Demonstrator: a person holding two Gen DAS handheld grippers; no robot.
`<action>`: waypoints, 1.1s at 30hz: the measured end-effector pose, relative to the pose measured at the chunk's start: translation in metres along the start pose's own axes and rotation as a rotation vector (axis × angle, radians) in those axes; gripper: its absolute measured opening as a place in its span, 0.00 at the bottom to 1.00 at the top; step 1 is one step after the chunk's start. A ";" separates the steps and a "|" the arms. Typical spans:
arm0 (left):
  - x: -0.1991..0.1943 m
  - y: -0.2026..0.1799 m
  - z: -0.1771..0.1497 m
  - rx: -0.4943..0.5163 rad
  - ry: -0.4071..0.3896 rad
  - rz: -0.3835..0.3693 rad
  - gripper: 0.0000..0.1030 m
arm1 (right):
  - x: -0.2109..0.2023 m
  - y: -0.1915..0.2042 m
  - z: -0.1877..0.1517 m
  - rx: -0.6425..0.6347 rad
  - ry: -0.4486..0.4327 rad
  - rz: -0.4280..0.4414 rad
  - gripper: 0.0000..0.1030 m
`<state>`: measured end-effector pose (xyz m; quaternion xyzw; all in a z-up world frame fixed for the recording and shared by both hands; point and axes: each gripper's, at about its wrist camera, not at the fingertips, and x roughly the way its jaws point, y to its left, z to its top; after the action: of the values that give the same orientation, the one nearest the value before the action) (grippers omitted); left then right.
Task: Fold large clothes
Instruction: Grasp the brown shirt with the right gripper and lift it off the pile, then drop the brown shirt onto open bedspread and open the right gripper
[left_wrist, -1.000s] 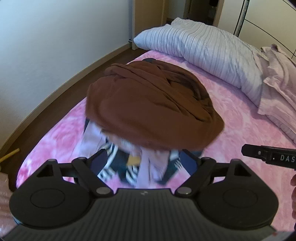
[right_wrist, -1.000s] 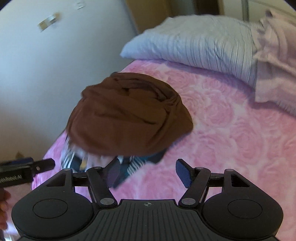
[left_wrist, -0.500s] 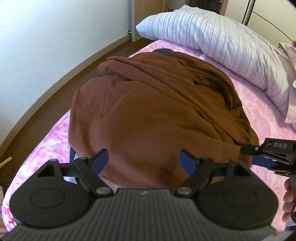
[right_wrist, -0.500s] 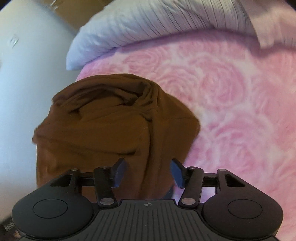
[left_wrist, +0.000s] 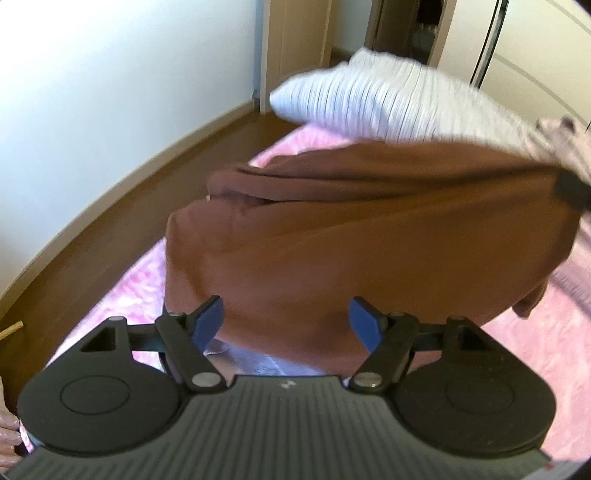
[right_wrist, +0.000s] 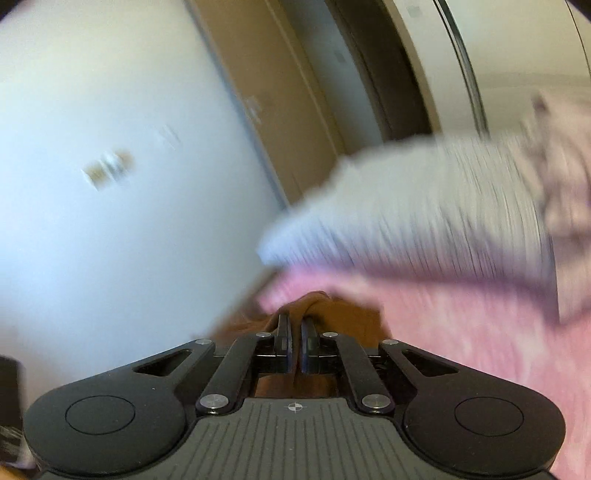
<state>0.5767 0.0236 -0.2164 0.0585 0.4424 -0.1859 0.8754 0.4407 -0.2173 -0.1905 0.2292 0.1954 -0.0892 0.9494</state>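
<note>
Right wrist view, blurred: my right gripper had its blue pads pressed nearly together on a bunched fold of the brown garment, above the pink bedspread. Left wrist view: my left gripper stood with fingers spread wide, empty, the brown garment stretched just ahead of them, a striped pillow beyond.
</note>
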 end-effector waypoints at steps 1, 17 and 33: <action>-0.012 -0.003 0.002 -0.002 -0.019 -0.004 0.69 | -0.018 0.009 0.011 -0.021 -0.056 0.026 0.00; -0.235 -0.168 -0.052 0.169 -0.170 -0.302 0.69 | -0.365 -0.014 0.131 -0.128 -0.548 0.095 0.00; -0.297 -0.344 -0.261 0.465 0.184 -0.362 0.72 | -0.565 -0.194 -0.073 0.130 0.414 -0.448 0.65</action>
<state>0.0900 -0.1433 -0.1157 0.1939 0.4688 -0.4289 0.7474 -0.1467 -0.3086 -0.0949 0.2538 0.4240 -0.2600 0.8296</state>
